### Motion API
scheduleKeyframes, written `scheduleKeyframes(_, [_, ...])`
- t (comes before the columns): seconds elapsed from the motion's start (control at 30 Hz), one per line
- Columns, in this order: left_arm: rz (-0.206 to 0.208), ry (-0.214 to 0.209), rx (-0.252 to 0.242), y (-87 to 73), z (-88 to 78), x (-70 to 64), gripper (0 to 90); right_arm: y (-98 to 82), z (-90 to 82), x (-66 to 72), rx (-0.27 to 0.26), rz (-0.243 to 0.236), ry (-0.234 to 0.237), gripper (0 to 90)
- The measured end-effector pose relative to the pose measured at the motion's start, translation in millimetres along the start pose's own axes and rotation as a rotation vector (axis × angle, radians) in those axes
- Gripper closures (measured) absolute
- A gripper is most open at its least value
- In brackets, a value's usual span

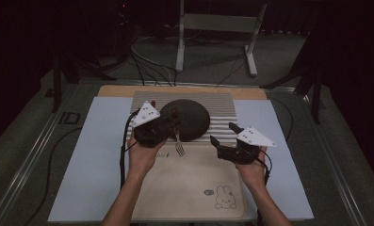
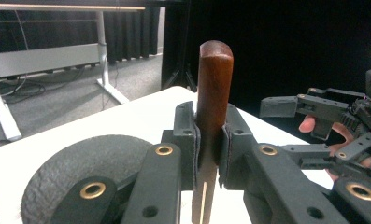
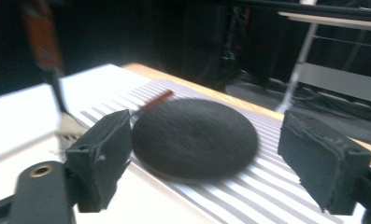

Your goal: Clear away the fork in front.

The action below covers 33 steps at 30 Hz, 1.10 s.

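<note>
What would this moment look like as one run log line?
left hand-held gripper: shut on fork | right hand-held gripper: open, nothing between jaws | dark round plate: on striped mat

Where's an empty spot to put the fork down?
The beige mat is bare between the fork and the bunny drawing. The blue sheet is free left of the left gripper. It's crowded around the dark round plate.

Left tool point(image 2: 211, 144) is covering the fork's point(image 2: 214, 88) mid-handle; bottom edge is cutting off its tines. In the right gripper view, motion blur is smearing the fork point(image 3: 43, 42); the frame's upper-left corner is clipping its handle.
</note>
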State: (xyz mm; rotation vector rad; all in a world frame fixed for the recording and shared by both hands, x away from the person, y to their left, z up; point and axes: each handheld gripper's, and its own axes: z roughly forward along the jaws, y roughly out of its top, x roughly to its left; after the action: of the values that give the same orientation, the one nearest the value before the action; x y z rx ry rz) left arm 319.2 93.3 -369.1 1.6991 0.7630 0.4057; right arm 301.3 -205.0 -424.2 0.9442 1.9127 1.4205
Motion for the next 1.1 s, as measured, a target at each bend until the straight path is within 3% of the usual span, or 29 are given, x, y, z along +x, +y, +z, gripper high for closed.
scheduleKeyframes(0.17, [-0.011,0.004,0.018,-5.8,-11.9,7.0,80.2,-17.8,-13.8,-10.5,0.033,-0.019,-0.064,14.5])
scheduleKeyframes(0.5, [-0.038,0.013,0.05,-19.2,-34.6,21.3,80.2,-43.6,-41.7,-27.6,0.05,0.008,-0.147,14.0])
scheduleKeyframes(0.83, [-0.082,0.014,0.067,-29.6,-58.1,32.0,80.1,-60.9,-67.0,-34.5,0.075,0.041,-0.189,14.1])
scheduleKeyframes(1.1, [-0.097,-0.01,0.105,-38.7,-69.4,36.4,80.1,-65.8,-74.7,-38.3,0.084,0.057,-0.203,14.2])
